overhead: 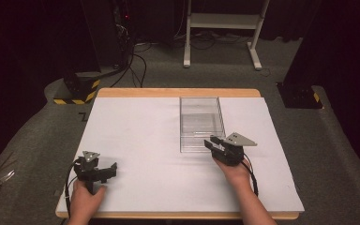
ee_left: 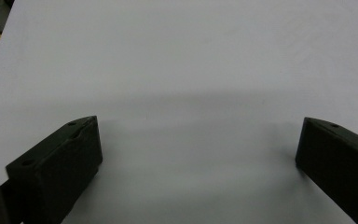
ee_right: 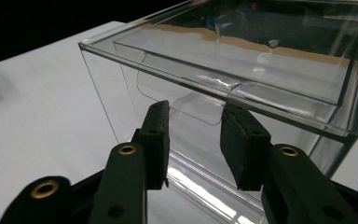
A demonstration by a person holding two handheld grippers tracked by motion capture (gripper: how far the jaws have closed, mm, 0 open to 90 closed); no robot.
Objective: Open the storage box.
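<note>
A clear acrylic box (overhead: 201,123) stands on the white table top (overhead: 140,140), right of the middle. In the right gripper view the box (ee_right: 242,60) is close, with a rounded clear tab (ee_right: 186,105) on its near wall. My right gripper (overhead: 211,143) is at the box's near end. Its jaws (ee_right: 196,109) stand partly apart on either side of that tab, and I see no pad pressing on it. My left gripper (overhead: 108,172) rests near the front left of the table. It (ee_left: 198,126) is wide open over bare white surface, nothing between the jaws.
The table's wooden edge (overhead: 178,92) runs along the far side. Beyond it on the carpet stand a white frame (overhead: 222,21), a black base with yellow-black tape (overhead: 77,91), another black base (overhead: 300,96) and loose cables (overhead: 136,65).
</note>
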